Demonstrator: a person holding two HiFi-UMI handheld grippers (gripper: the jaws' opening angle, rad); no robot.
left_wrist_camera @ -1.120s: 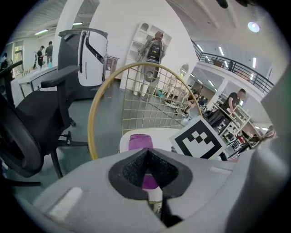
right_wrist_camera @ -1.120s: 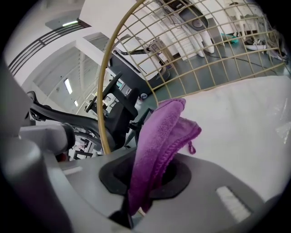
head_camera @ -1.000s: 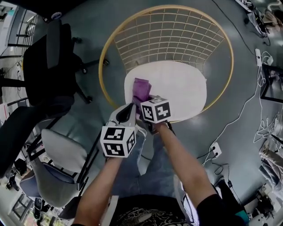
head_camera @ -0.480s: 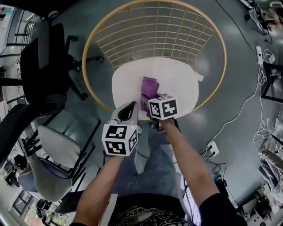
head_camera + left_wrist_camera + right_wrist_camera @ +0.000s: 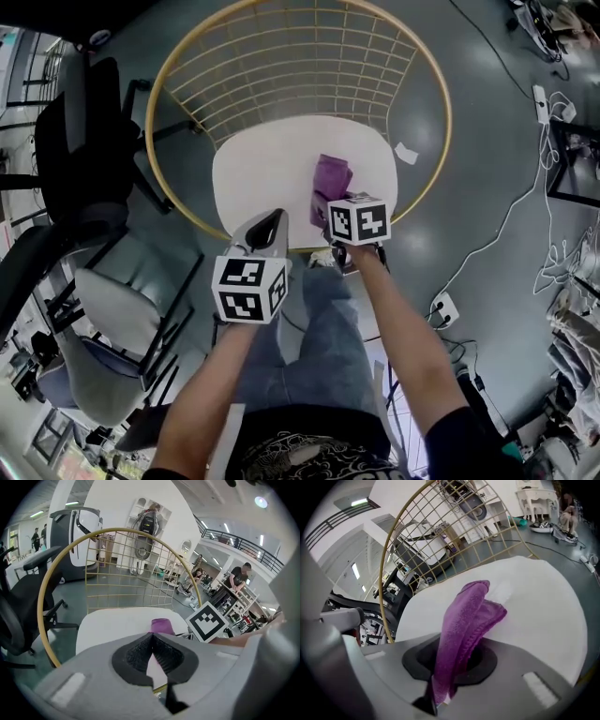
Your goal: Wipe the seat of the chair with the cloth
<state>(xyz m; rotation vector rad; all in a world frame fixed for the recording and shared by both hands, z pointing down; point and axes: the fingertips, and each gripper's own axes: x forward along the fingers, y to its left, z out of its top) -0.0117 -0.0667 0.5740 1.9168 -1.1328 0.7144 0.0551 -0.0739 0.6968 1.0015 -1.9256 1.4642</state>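
Two grippers were nearest. The left gripper [image 5: 152, 651] had its fingers [image 5: 133, 656] pressed together on nothing, at the seat's front edge. The right gripper [image 5: 450, 665] was clamped on the purple cloth [image 5: 464, 616], which lay forward on the white seat [image 5: 262, 173], right of centre. Beyond stood the chair's gold wire back [image 5: 300, 66], with a black office chair [image 5: 80, 141] at the left.

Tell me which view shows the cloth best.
Right gripper view: the cloth fills the centre, clamped in the right hand-held gripper, lying on the seat. Head view shows a small patch; left gripper view, just its tip.
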